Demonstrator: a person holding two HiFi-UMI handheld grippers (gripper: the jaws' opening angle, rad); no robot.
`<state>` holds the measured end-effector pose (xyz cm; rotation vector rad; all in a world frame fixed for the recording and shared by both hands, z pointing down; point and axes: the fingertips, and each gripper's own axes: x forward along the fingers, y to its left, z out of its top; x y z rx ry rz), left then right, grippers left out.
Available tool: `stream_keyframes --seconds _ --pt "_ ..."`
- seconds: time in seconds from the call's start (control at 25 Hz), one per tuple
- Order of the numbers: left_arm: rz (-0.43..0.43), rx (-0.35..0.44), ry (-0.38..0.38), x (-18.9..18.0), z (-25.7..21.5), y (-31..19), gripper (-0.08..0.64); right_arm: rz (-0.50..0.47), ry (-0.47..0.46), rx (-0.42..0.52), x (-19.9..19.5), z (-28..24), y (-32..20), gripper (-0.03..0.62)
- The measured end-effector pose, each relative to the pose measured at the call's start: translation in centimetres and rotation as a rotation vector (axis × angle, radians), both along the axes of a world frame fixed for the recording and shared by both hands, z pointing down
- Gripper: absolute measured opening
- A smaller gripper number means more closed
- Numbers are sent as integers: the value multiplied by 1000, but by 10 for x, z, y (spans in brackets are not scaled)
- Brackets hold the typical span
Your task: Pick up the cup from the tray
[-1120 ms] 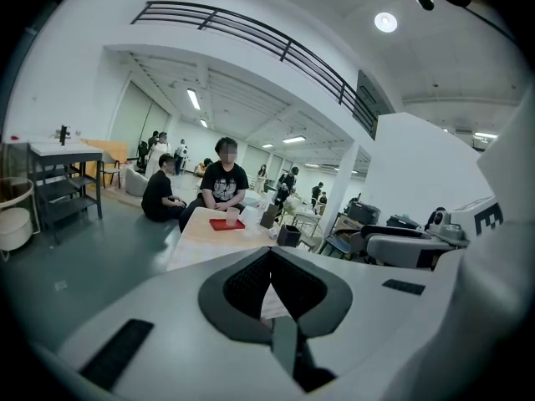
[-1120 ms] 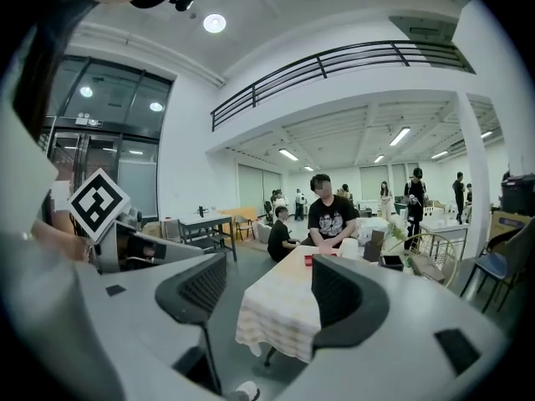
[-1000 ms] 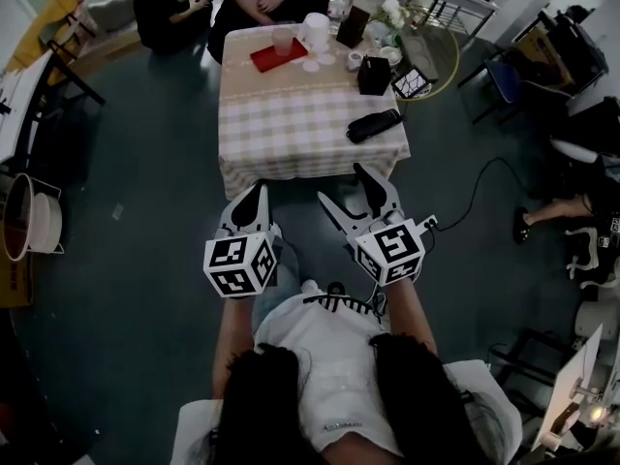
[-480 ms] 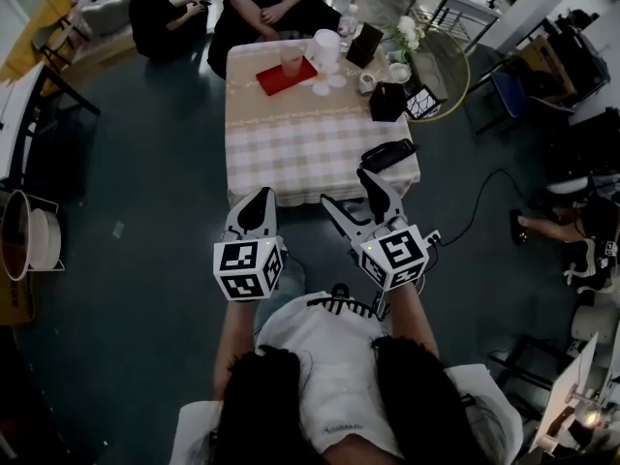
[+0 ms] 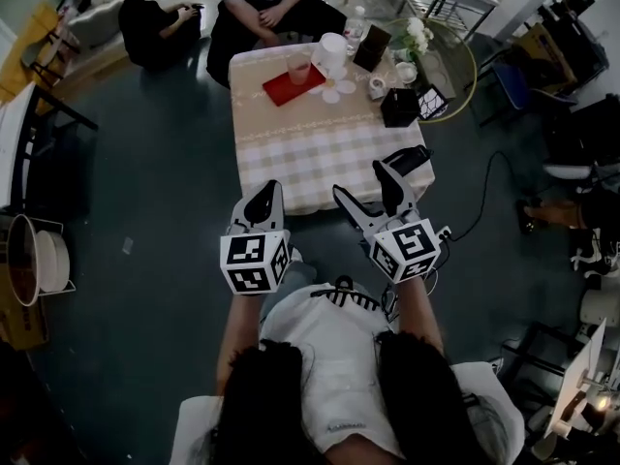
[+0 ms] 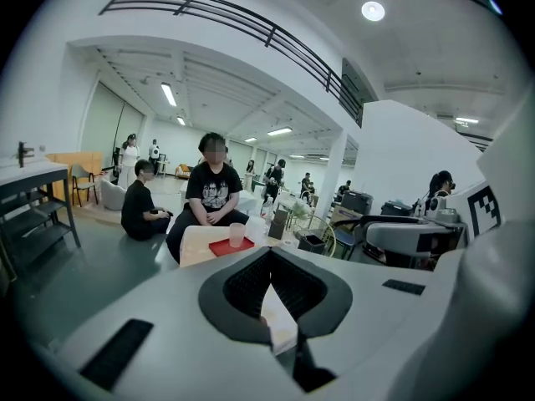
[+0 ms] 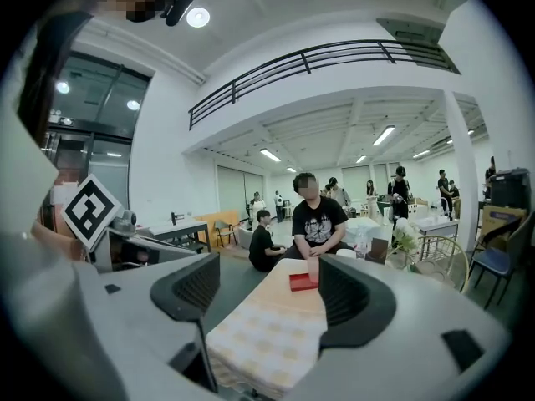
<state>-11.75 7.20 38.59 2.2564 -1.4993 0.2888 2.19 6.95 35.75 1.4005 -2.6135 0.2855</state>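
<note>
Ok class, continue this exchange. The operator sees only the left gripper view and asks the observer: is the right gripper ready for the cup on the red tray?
Observer: The right gripper has its jaws opening, nothing between them.
Operator: How far from the cup?
Observer: Head view: it is at the table's near edge; the cup stands on the tray at the far end.
Operator: Anything in the way?
Observer: A black object lies on the near right corner.

The person has come closer to the checked table [image 5: 291, 143]; the left gripper [image 5: 265, 198] and right gripper [image 5: 363, 183] now overlap its near edge, the right one beside the black pouch [image 5: 408, 159], its empty jaws opening wider
</note>
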Motion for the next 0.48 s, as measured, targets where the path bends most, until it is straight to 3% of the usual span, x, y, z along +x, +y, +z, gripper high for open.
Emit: stream_keyframes --seconds 0.28,0.48 --pt "70 2 15 -5 -3 -21 8 20 -3 13 -16 -6 -26 354" --pt "30 2 27 -20 -2 -37 8 17 9 33 -25 -10 -46 354"
